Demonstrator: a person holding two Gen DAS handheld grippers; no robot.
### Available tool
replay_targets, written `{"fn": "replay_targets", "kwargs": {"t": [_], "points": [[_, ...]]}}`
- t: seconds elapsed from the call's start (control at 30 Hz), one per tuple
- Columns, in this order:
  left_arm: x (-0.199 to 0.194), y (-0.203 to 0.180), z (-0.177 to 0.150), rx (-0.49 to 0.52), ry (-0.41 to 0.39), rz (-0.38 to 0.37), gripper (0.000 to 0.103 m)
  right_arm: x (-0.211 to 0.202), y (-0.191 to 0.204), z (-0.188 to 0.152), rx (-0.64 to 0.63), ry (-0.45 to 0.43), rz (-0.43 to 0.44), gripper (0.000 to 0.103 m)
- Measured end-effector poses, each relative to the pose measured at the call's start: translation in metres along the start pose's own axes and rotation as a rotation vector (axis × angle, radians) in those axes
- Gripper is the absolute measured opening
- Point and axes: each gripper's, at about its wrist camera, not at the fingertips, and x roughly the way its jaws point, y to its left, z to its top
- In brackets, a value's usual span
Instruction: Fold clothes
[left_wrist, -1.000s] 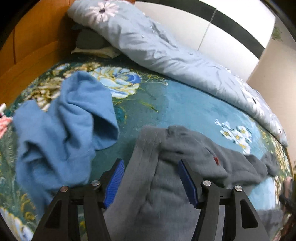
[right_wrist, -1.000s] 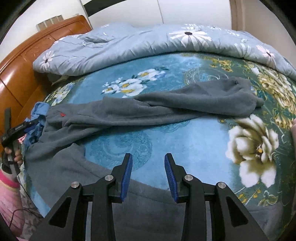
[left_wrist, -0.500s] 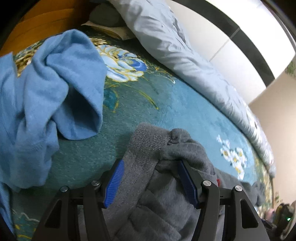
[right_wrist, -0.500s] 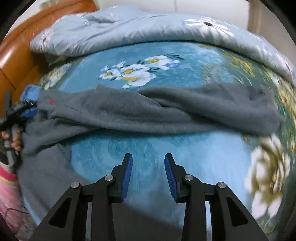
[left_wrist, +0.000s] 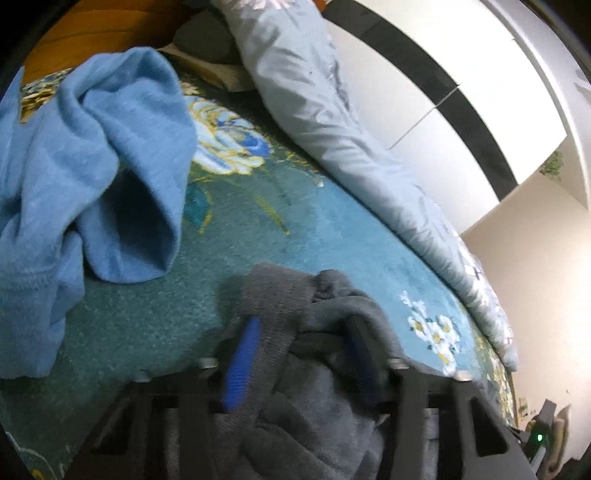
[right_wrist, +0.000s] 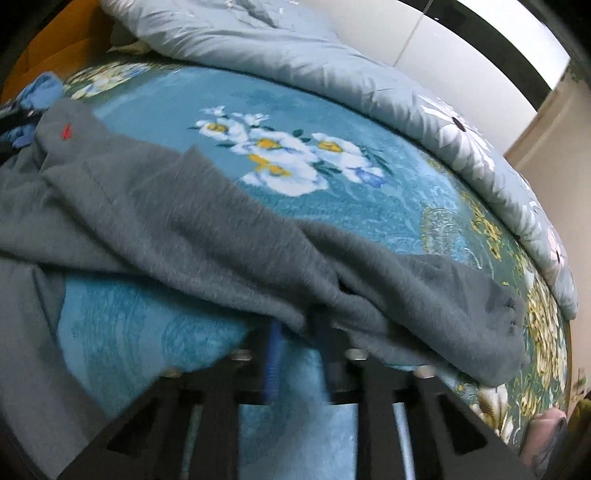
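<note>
Pinching the grey trousers (left_wrist: 295, 424) near their waistband, I am keeping the left gripper (left_wrist: 301, 363) apart; the right gripper (right_wrist: 299, 354) looks narrowed at six o'clock, its grip unclear.

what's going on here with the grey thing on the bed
A person with a gripper in each hand is working on a pair of grey sweatpants spread across a teal floral blanket. The left gripper has the bunched waistband end between its open fingers. The right gripper is at the edge of one leg, its fingers close together, but blur hides whether it has a grip. A crumpled blue garment lies aside, and a pale duvet is heaped behind.
</note>
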Motion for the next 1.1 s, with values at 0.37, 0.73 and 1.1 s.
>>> {"fn": "replay_targets", "kwargs": {"t": [0.37,0.73,1.1], "points": [[-0.064,-0.042,0.020,0.056,-0.197,-0.029,0.000,-0.103,-0.041,0.045,0.082,-0.166,-0.066,0.003],[-0.024,-0.035,0.023,0.081,-0.096,0.130,0.001,-0.066,-0.046,0.095,0.072,-0.078,-0.101,0.003],[0.000,0.018,0.038,-0.138,0.131,-0.065,0.062,-0.053,-0.054,0.072,0.086,-0.010,-0.086,0.003]]}}
